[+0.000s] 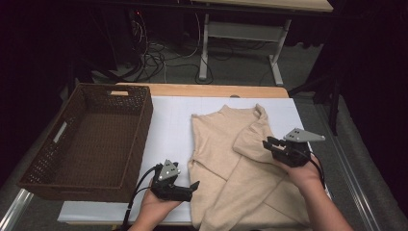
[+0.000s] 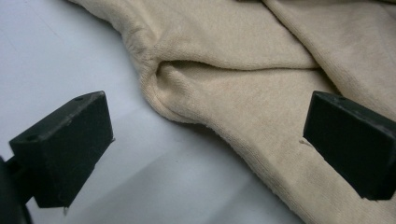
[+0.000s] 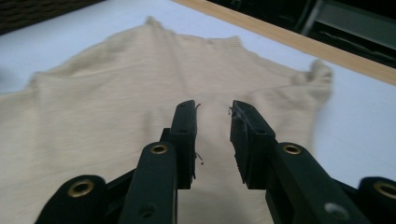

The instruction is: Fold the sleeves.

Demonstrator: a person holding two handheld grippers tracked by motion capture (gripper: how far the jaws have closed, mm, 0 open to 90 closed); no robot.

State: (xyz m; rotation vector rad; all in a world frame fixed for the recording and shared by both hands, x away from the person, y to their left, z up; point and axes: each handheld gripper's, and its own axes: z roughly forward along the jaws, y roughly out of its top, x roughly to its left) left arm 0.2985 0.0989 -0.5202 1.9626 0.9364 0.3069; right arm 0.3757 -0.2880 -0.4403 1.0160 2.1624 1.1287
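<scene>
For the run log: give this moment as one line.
sweater: half-folded on table | left gripper: open at hem | right gripper: open, empty, above fold

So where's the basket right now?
In the high view the brown basket sits empty on the table's left side, left of the beige sweater and just beyond the left tool.

Brown wicker basket [image 1: 91, 139] left, white mat [image 1: 171, 130], floor cables [image 1: 154, 57]

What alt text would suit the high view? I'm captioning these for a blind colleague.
A beige sweater, partly folded, lies on a white-covered table between a person's two hand-held tools: the left tool open at its lower left edge, the right tool open above a folded sleeve. A brown woven basket stands at the left.
</scene>
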